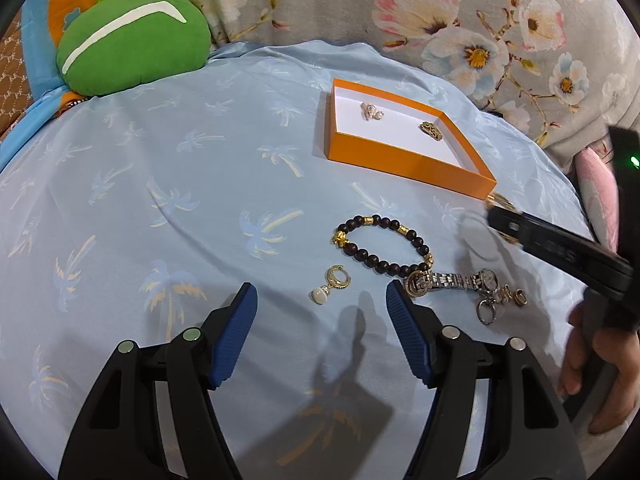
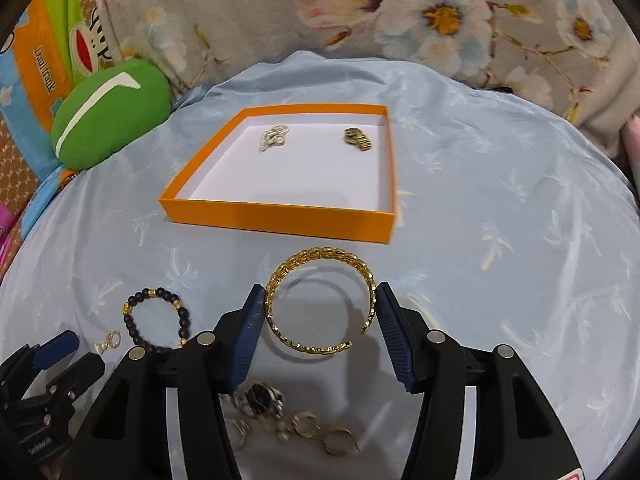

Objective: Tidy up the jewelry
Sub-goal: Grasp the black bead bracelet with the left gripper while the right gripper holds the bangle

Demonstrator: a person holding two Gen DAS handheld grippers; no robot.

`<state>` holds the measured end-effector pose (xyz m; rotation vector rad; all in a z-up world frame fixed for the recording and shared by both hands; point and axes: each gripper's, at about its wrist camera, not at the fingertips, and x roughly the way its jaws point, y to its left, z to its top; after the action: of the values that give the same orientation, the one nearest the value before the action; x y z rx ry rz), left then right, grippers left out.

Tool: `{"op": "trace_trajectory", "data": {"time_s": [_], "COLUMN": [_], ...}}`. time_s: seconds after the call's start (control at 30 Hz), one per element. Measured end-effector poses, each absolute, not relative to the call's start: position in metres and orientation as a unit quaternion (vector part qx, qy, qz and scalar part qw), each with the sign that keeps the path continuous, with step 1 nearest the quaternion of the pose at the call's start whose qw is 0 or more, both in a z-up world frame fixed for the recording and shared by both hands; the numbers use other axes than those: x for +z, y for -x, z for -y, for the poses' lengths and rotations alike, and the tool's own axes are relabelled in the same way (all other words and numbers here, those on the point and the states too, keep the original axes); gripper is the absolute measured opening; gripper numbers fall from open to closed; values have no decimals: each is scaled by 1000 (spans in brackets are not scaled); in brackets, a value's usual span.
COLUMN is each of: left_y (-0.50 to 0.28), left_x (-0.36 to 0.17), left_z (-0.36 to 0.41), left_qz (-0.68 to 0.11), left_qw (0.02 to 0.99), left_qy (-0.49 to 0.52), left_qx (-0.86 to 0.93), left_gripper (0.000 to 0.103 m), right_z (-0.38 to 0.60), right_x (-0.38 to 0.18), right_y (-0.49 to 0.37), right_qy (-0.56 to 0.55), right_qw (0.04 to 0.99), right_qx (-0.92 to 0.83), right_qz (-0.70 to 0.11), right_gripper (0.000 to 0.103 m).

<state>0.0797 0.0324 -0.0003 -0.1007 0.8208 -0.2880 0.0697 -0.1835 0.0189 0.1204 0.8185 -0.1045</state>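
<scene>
My right gripper [image 2: 320, 308] is shut on a gold woven bangle [image 2: 320, 258], one blue pad pressing each side, with its shadow on the cloth below. Beyond it lies the orange box [image 2: 276, 220], holding a silver piece [image 2: 274, 138] and a gold piece [image 2: 357, 139]. My left gripper [image 1: 322, 300] stands open over bare cloth, with nothing between its fingers. Just ahead of it lie a gold earring with a white stone [image 1: 336, 282], a dark beaded bracelet [image 1: 360, 248], a silver watch [image 1: 452, 280] and small rings [image 1: 516, 298].
Everything rests on a light blue palm-print cloth [image 1: 180, 200]. A green cushion [image 1: 132, 44] sits at the back left and a floral blanket [image 1: 480, 20] runs along the back. A person's hand [image 1: 592, 360] holds the right gripper at the right edge.
</scene>
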Motion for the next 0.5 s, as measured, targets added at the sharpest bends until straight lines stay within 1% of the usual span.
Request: {"op": "trace_trajectory", "data": {"time_s": [0.27,0.47,0.5], "left_y": [-83,-108,-110], "left_x": [4,10,11], "left_z": [-22,-1,5], "left_qz": [-390,-413,-412], "left_qw": [911,894,895], "left_qy": [25,48,41], "left_qx": [-134,-164,-167], "left_gripper": [65,65,69], "right_z": [226,229,229], "right_x": [-1,-4,-5], "right_y": [-6,2,1], "right_qy": [-100,-112,-114], "right_qw": [901,902,901], "right_qx": [-98,-88,-85], "right_qz": [-411,-408,-409], "right_gripper": [55,55,55]}}
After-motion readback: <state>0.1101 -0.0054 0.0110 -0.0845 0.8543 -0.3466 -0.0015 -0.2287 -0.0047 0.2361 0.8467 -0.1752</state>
